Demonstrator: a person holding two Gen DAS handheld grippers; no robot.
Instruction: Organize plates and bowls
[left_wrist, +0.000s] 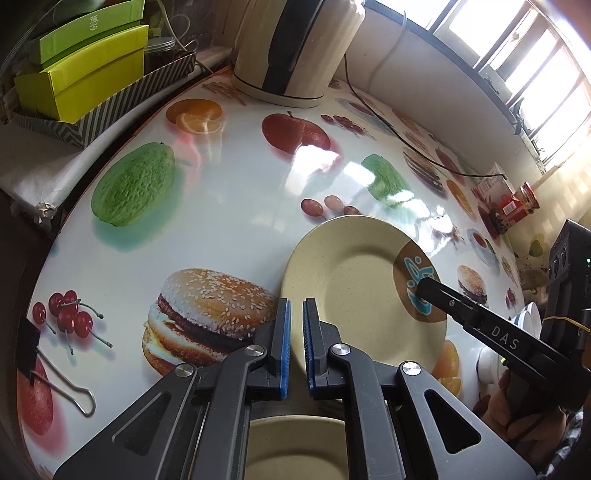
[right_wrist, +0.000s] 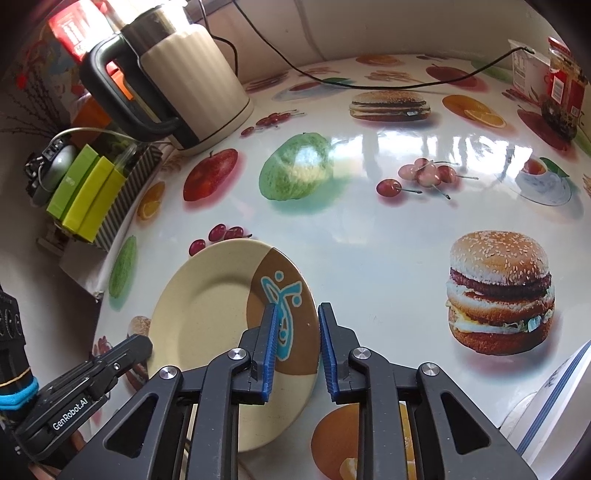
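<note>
Left gripper jaws shut at plate rim; right gripper jaws slightly apart astride it — glossy food-print table, sunlit window.

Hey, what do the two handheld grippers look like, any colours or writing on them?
Both are black plastic with silver pivot screws and ribbed blue pads. The left gripper carries white GenRobot.AI lettering plus blue bands; the right gripper shows letters DAS and a yellow band. A checked sleeve appears beside it.
</note>
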